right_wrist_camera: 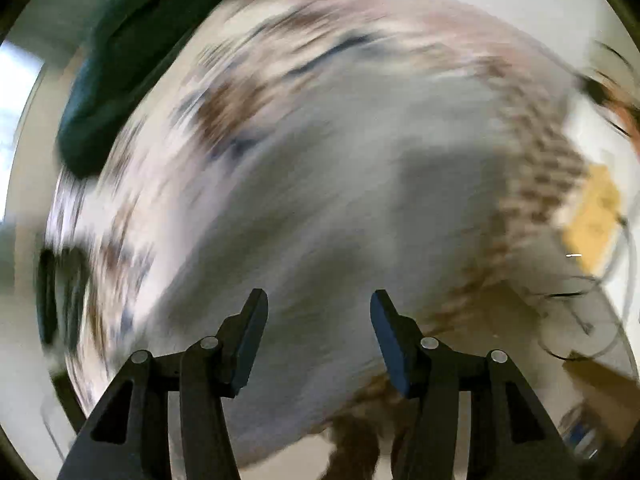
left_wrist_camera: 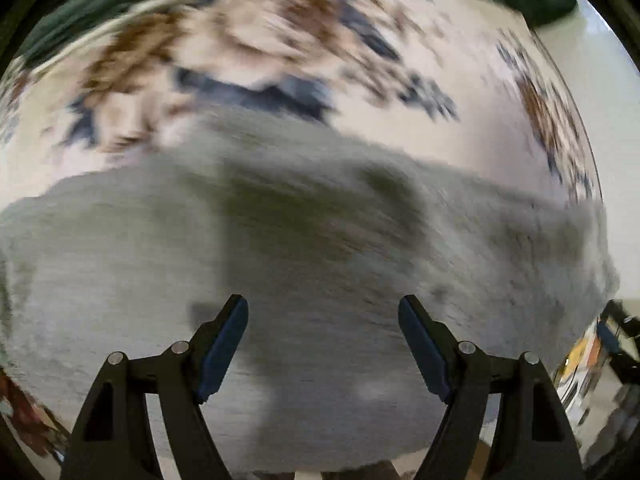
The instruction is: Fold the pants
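Pants on patterned bedspread

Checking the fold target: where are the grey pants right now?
Grey pants lie on the patterned cover, filling both wrist views below both open, empty grippers.

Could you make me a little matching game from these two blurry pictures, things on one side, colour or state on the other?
Things:
1. pants
2. patterned cloth
3. cushion
4. left gripper

Colour or state:
A. dark green
B. open, nothing between its fingers
C. plain grey
D. pale with brown and blue patches

Pairs: 1-C, 2-D, 3-A, 4-B
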`<state>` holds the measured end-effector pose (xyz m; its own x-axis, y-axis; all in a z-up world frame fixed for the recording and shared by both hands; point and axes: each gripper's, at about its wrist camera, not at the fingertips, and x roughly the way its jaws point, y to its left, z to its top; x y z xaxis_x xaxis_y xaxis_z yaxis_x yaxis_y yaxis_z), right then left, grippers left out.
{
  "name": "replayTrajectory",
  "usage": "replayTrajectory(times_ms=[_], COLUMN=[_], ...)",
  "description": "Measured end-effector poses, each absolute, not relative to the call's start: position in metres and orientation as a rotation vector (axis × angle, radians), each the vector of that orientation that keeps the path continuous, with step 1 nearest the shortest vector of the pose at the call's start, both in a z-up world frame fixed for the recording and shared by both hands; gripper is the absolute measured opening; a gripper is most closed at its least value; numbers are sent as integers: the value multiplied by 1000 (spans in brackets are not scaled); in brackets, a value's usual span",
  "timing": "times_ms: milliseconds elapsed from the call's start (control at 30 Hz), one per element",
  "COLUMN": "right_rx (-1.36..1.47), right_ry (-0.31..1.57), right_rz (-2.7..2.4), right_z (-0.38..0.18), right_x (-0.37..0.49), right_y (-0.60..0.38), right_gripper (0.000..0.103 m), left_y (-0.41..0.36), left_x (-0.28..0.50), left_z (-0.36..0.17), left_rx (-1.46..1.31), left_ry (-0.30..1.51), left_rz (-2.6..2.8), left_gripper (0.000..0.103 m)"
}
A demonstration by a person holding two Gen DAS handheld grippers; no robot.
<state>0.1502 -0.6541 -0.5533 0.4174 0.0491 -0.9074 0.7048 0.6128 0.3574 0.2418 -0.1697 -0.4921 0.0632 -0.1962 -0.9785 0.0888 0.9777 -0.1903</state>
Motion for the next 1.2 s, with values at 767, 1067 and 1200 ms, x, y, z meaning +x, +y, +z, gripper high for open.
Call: replayTrajectory(times_ms=[767,1067,1200], right_rx=[903,1136,1201], right_ry=[934,899,924], right_rz=[-586,-382,-318], right_z=[-591,-621,-655], right_x=[132,106,114], right_y=[-781,-788,-780], right_gripper=[6,87,87], left_y=[-237,-302,-314], left_x=[238,236,243], left_z=[-528,-506,-527], left_rx=[-32,14,39], left_ry=[1516,1466,1490], left_rz=[3,-164,-162], left_gripper=[103,103,103])
